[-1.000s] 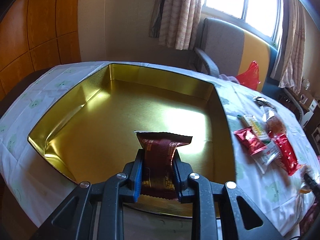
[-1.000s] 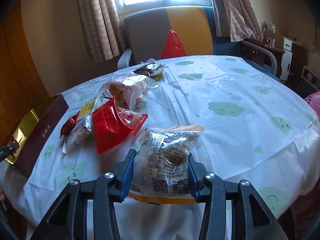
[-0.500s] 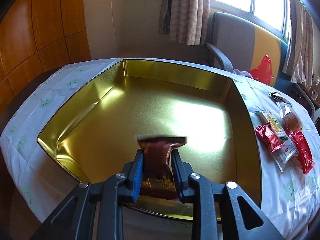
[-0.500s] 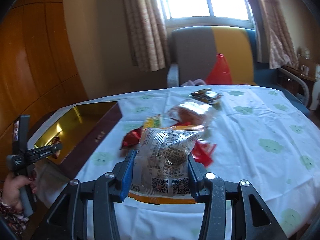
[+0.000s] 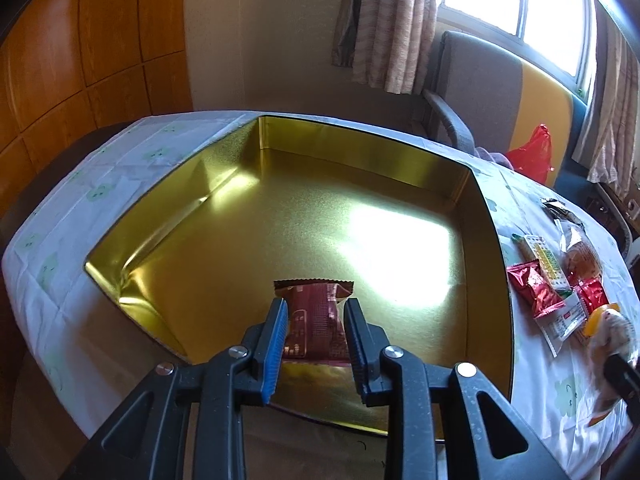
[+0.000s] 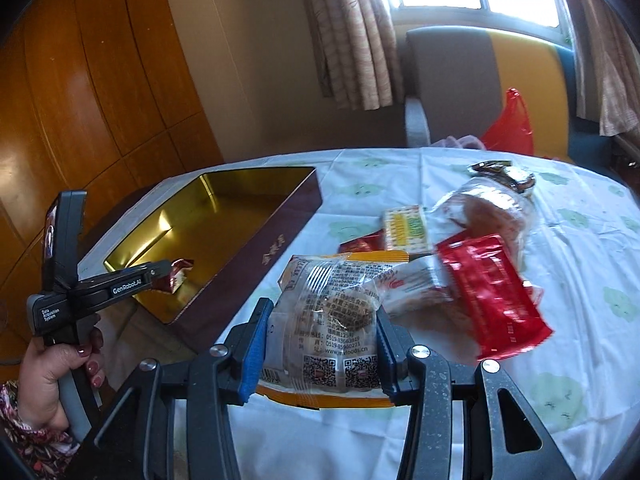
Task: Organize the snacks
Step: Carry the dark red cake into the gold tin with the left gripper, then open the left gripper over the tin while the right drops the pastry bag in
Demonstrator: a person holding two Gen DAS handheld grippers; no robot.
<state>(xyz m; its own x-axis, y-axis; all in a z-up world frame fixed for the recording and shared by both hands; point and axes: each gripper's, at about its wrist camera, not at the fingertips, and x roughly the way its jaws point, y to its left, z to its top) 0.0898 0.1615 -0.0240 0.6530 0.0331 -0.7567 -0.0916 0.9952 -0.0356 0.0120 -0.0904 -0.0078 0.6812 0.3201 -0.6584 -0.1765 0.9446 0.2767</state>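
As left gripper (image 5: pixel 315 307) opened | maroon packet (image 5: pixel 316 320) flattened

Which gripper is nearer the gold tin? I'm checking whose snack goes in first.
Left. The left gripper hangs over the gold tin, jaws just opening around a dark red packet. The right gripper, gripping a clear packet, is beside the tin, over the tablecloth.

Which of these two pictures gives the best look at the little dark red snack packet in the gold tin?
The left wrist view: the dark red packet fills the middle, lying between the left hand-held gripper fingers. The right wrist view shows it only small and far off.
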